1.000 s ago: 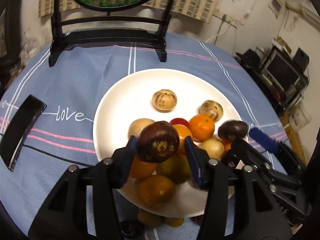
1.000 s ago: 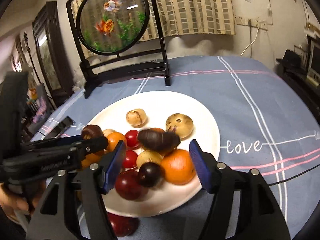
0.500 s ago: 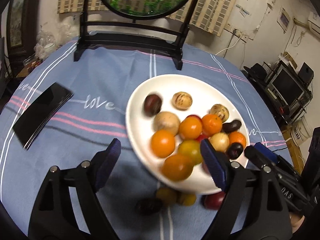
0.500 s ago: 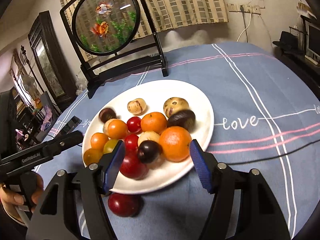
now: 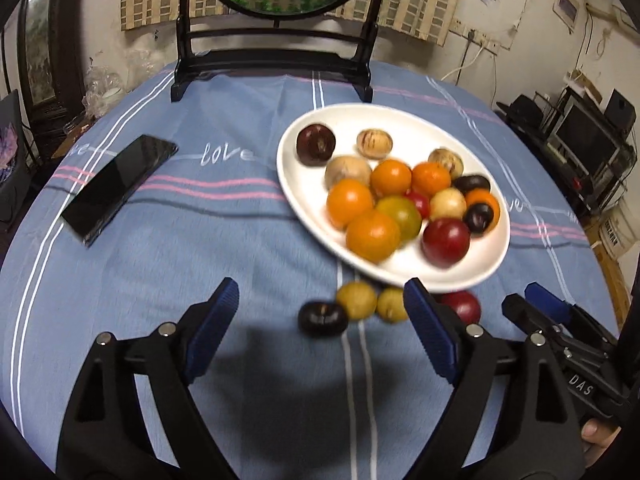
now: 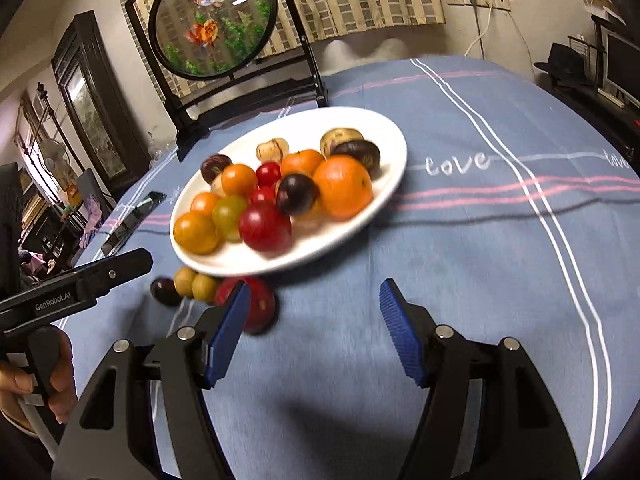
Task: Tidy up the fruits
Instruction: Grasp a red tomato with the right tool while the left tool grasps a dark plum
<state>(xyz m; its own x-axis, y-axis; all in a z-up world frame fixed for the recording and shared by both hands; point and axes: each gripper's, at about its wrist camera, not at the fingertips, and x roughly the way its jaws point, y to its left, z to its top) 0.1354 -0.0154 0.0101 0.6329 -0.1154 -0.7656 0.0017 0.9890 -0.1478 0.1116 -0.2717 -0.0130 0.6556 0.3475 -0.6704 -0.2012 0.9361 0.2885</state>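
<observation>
A white plate (image 5: pixel 290 184) holds several orange, red, tan and dark purple fruits, among them a dark purple one (image 5: pixel 316 145) at its far left. On the blue cloth in front of the plate lie a dark fruit (image 5: pixel 323 319), two yellow-green fruits (image 5: pixel 356 300) and a red fruit (image 5: pixel 460 306). My left gripper (image 5: pixel 320 294) hovers just short of them, its jaws opening, with nothing pressed between the pads. My right gripper (image 6: pixel 312 296) stands open and holds nothing. The red fruit (image 6: pixel 260 308) lies just beyond its left finger (image 6: pixel 228 324), near the plate (image 6: pixel 388 140).
A black phone (image 5: pixel 120 188) lies on the cloth at the left. A round goldfish screen on a black stand (image 5: pixel 276 60) stands at the table's far side. A dark cable (image 6: pixel 500 216) crosses the cloth right of the plate. A hand (image 6: pixel 60 396) holds the left gripper's handle.
The left gripper let go of the dark purple fruit, which now lies on the plate's far left, and its jaws spread wide. Both grippers drew back from the plate toward the near edge.
</observation>
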